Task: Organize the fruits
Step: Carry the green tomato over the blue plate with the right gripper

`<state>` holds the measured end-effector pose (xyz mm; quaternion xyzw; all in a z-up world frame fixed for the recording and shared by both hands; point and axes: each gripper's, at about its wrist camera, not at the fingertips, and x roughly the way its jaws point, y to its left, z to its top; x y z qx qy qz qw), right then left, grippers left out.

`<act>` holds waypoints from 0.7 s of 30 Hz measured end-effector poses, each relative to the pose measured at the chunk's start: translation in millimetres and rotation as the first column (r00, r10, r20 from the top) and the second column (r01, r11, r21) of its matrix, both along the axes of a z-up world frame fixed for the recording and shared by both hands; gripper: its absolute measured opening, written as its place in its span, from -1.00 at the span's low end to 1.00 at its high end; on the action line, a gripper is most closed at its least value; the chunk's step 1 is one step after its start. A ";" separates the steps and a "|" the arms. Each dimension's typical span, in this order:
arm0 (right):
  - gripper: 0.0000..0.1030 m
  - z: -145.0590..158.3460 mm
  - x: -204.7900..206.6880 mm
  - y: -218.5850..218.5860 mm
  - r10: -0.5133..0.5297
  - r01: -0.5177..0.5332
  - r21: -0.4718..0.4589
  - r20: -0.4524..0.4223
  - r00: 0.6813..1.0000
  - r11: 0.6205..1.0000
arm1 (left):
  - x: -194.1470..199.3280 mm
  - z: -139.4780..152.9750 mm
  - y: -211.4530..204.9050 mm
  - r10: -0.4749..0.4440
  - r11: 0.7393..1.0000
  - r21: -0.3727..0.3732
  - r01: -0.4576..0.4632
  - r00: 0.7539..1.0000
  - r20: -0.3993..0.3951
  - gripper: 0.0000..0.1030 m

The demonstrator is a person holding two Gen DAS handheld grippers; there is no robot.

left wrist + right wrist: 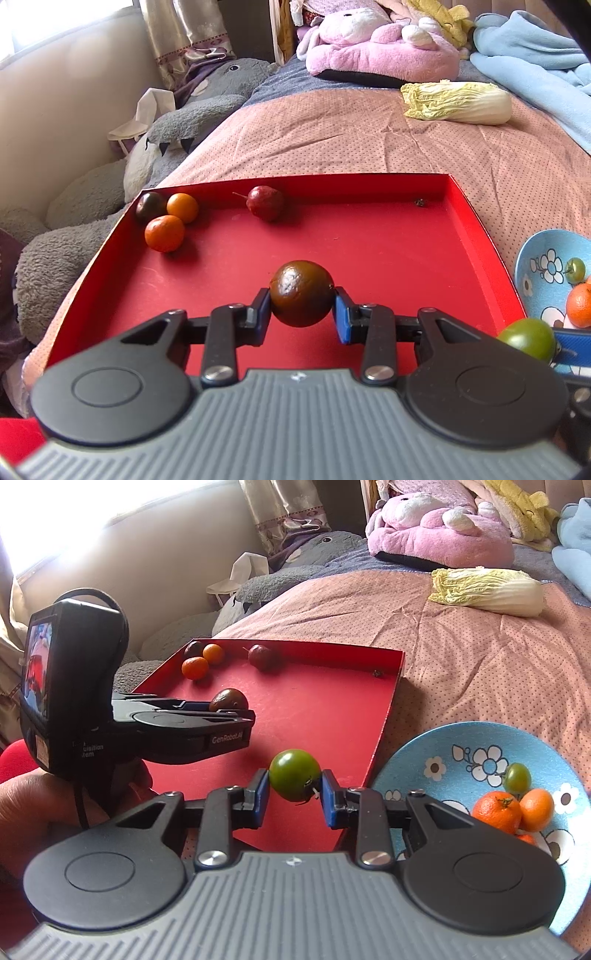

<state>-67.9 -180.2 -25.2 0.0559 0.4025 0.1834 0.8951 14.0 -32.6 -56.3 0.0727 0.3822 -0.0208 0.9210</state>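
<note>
Left tool (302, 308) pinches brown tomato (301, 293) above red tray (369, 236).

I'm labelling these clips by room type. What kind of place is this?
Most likely a bedroom: the red tray sits on a bed's pink dotted quilt, with a pink plush toy and a grey plush toy piled beside a curtained window.

Left gripper (301, 308) clamping dark brown fruit (301, 293) above red tray (369, 251), two oranges (164, 233) far-left corner
</note>
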 end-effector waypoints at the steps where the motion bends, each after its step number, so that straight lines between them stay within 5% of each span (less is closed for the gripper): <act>1: -0.34 0.7 -1.0 -1.7 -0.004 0.004 0.001 0.002 1.000 1.000 | -1.5 0.6 -0.6 -0.001 1.000 0.003 0.001 1.000 0.004 -0.25; 21: -0.34 5.9 -20.6 -52.7 -0.112 0.112 -0.011 0.024 0.993 0.994 | -21.7 7.2 -16.4 -0.059 0.998 -0.008 0.060 0.997 0.055 -0.25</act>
